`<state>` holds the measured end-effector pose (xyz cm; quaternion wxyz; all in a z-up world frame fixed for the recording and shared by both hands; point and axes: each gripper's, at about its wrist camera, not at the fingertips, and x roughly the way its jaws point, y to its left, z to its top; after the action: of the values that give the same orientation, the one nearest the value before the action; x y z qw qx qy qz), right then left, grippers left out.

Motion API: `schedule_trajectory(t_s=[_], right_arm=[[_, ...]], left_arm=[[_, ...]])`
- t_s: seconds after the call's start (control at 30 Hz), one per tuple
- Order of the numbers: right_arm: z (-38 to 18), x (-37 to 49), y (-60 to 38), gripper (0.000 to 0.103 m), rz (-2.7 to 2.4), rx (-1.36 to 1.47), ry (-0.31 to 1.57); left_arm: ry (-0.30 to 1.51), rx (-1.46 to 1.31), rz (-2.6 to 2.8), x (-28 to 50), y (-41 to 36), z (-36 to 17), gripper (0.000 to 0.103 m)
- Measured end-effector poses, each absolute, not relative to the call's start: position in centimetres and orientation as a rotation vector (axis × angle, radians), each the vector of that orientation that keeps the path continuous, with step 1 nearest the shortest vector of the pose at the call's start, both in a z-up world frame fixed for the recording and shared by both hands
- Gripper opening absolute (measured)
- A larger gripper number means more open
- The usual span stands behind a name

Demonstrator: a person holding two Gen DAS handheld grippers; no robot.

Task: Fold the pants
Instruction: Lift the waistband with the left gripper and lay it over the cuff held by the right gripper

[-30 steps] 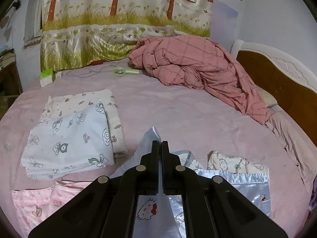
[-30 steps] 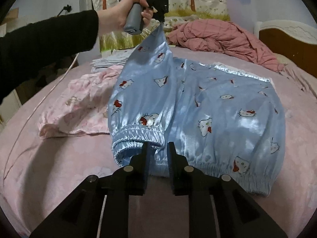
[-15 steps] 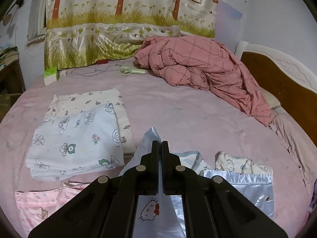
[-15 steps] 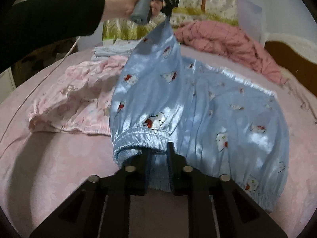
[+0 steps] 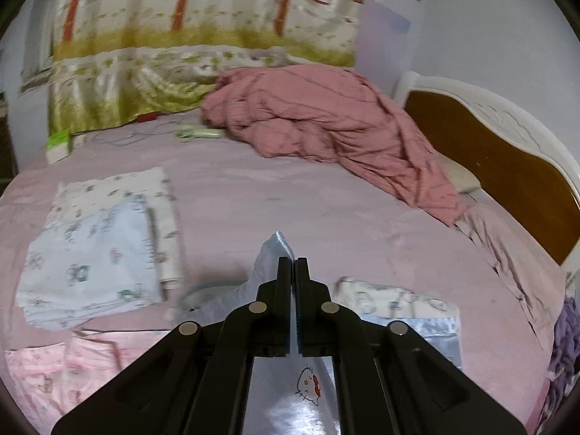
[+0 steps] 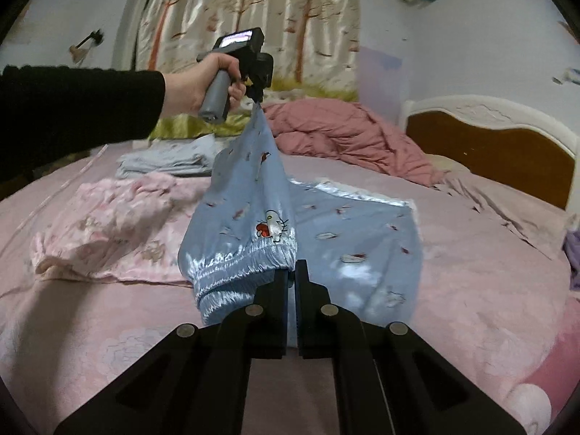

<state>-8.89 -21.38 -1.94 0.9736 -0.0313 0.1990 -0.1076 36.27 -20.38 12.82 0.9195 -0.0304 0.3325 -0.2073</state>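
Folding one leg of the blue pants (image 6: 246,195) across: left gripper (image 6: 258,98) pinches the waist, right gripper (image 6: 293,272) clamps the cuff; keep both corners level.

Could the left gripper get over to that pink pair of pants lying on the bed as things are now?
Probably not yet. The left gripper is shut on the blue pants, holding one leg up in the air. The pink pants lie uncovered just beside it, so only that hold is in the way.
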Motion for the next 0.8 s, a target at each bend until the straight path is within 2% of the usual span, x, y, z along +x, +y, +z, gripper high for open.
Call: schedule_trajectory(t_s=[0.33, 0.8], right_arm=[[-2.3, -11.0, -24.7, 0.003, -0.312, 0.002, 0.407], [-3.7, -11.9, -27.4, 0.003, -0.315, 0.079, 0.425]], left_arm=[[0.666, 0.079, -0.562, 33.5, -31.4, 12.3, 0.001], [0.764, 0.147, -0.663, 31.7, -42.5, 6.8, 0.001]])
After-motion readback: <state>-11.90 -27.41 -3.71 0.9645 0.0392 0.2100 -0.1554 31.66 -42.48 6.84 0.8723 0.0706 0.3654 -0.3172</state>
